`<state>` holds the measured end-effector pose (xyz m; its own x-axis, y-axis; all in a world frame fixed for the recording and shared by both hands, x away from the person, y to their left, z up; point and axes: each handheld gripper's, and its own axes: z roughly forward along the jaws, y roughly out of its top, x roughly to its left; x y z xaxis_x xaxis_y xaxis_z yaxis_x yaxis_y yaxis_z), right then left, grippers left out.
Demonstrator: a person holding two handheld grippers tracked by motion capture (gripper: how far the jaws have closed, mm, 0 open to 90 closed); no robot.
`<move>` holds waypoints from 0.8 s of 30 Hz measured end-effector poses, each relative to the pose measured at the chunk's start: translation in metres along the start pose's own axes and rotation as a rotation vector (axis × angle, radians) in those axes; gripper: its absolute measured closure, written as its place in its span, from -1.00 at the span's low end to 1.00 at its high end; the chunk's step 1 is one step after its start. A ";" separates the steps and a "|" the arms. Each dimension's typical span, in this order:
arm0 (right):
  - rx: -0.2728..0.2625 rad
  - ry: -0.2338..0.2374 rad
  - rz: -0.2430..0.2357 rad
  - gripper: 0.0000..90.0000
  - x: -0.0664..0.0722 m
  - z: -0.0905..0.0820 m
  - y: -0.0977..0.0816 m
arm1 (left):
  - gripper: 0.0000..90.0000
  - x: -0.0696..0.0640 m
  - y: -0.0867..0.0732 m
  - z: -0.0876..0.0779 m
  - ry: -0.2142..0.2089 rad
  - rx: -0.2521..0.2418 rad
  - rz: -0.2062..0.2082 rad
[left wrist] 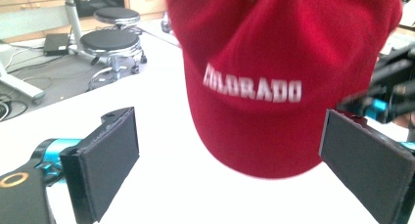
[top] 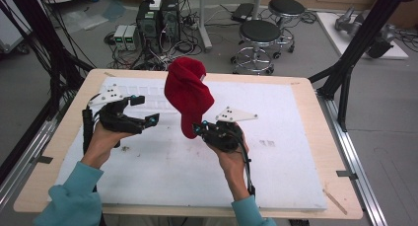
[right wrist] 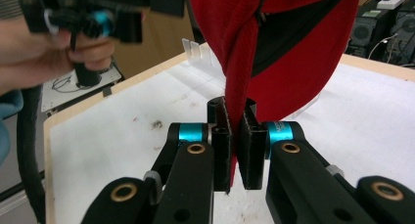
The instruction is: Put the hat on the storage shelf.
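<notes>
Right gripper [right wrist: 235,150] pinching brim of red cap [top: 187,95], cap held upright above white table [top: 296,186]. Left gripper [top: 143,110] spread wide beside cap, not touching it.

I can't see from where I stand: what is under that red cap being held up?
Under the red cap lies the bare white board; nothing rests there. The right gripper pinches the cap's edge, holding it above the board. The cap's dark inside is mostly hidden.

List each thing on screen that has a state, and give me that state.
red cap: held up off the table, brim pinched
right gripper: shut on the cap's brim
left gripper: open, beside the cap, nothing between its pads
white board: lying flat on the table
</notes>
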<state>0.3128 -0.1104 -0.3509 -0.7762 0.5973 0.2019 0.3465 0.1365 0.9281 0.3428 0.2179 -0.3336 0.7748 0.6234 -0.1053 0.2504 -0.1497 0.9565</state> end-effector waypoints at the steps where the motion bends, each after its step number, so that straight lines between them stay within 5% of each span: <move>1: -0.004 -0.001 -0.005 0.91 -0.001 0.001 0.001 | -0.81 0.001 -0.005 -0.003 0.007 0.000 -0.004; 15: -0.070 -0.025 -0.036 0.91 -0.008 0.019 0.017 | -0.81 0.015 -0.070 -0.036 0.074 -0.008 -0.002; 24: -0.105 -0.062 -0.036 0.91 -0.018 0.034 0.023 | -0.81 0.019 -0.101 -0.055 0.208 -0.075 0.047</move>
<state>0.3523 -0.0909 -0.3442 -0.7519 0.6417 0.1509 0.2591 0.0772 0.9628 0.3003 0.2866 -0.4176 0.6463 0.7630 -0.0094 0.1673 -0.1297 0.9773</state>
